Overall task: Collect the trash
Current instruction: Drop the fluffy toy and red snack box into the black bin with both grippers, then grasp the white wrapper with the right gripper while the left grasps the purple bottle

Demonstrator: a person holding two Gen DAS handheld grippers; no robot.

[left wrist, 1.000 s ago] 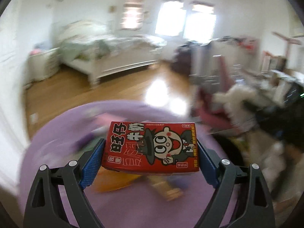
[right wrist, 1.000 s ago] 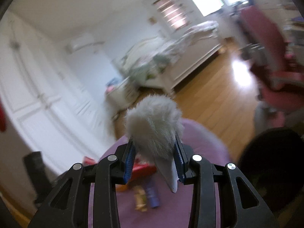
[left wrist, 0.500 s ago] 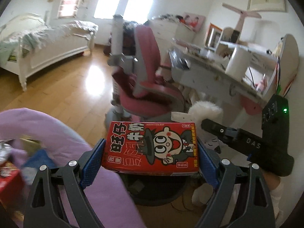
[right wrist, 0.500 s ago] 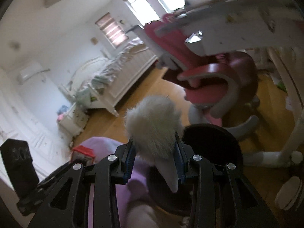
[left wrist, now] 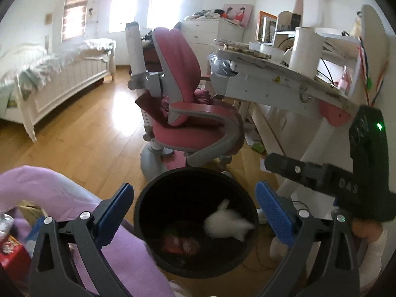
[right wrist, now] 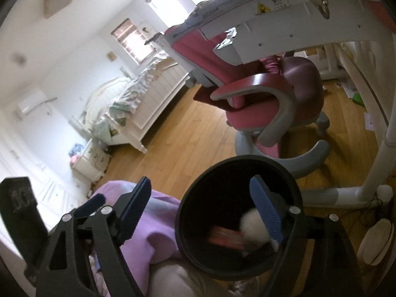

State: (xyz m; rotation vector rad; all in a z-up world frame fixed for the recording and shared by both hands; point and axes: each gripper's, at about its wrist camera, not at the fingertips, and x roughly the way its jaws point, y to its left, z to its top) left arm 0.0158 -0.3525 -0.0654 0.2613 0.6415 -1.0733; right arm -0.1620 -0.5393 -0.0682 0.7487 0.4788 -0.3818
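The trash lies inside the black bin [left wrist: 148, 222]: a white fluffy piece [left wrist: 226, 224] rests against the bin's right inner side, and a red carton [left wrist: 179, 243] lies just beside it toward the left, low in the bin, both blurred in the right wrist view [right wrist: 252, 225] [right wrist: 225, 236]. The left gripper [left wrist: 194, 206] hangs above the bin's mouth with its jaws wide apart and nothing between them; the right gripper [right wrist: 200, 203] is likewise over the bin [right wrist: 188, 212], jaws spread wide and bare. The bin stands on the wooden floor [left wrist: 86, 136], touching a purple-covered surface [left wrist: 118, 247] on its left where another red package [left wrist: 12, 259] sits at the edge of view. Behind the bin is a pink swivel chair [left wrist: 188, 113], pushed near a cluttered white desk [left wrist: 272, 79], and a white bed [left wrist: 57, 79] stands well apart across the room
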